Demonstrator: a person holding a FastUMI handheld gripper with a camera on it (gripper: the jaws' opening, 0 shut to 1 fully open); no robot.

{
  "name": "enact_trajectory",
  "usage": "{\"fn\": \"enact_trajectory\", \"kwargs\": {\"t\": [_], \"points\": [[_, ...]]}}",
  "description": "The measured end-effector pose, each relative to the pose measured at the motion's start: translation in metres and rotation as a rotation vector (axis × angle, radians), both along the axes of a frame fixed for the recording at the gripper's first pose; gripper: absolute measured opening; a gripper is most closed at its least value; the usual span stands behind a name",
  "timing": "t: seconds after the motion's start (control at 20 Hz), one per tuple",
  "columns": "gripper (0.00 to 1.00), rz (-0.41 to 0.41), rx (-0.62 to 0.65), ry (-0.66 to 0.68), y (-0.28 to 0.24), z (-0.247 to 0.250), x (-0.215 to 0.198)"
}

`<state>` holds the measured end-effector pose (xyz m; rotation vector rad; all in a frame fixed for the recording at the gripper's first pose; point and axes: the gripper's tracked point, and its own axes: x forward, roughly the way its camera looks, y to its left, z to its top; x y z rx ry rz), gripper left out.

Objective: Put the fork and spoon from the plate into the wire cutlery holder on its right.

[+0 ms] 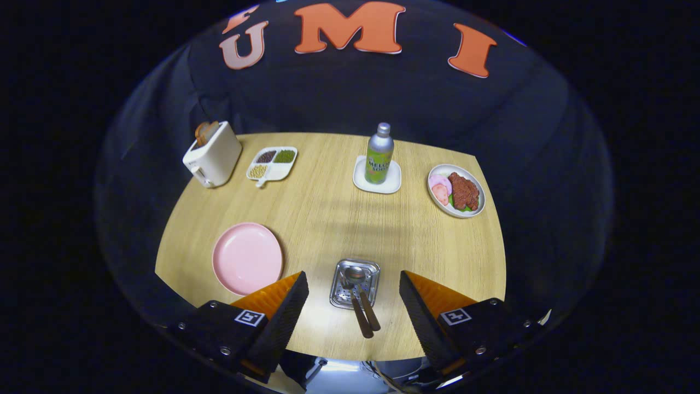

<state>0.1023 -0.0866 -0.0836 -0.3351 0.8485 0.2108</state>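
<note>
Fork and spoon (362,306) sit in the cutlery holder (354,283), pink plate (247,258) bare beside it; hand-held gripper (354,295) spread apart, holding nothing; toaster (212,155), bottle (379,153) beyond on the bench (328,219).

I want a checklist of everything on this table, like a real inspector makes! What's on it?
Surface: round wooden table, looks clean.
Job's things: pink plate has nothing on it; metal cutlery holder to its right has two brown-handled utensils leaning out, a spoon bowl visible; the fork head cannot be made out.
Clutter: toaster with bread, divided dish of beans, bottle on a white square coaster, plate of food.
Grippers: gripper open, fingers either side of the holder, touching nothing.
Cables: a cable below the table's near edge.
Surroundings: dark cloth booth wall.
</note>
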Motion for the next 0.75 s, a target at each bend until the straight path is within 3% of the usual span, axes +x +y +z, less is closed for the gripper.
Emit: {"fn": "enact_trajectory", "kwargs": {"t": [0.35, 0.75], "points": [[1.0, 0.017, 0.122, -0.292, 0.022, 0.082, -0.016], [1.0, -0.045, 0.228, -0.474, 0.019, 0.122, -0.027]]}}
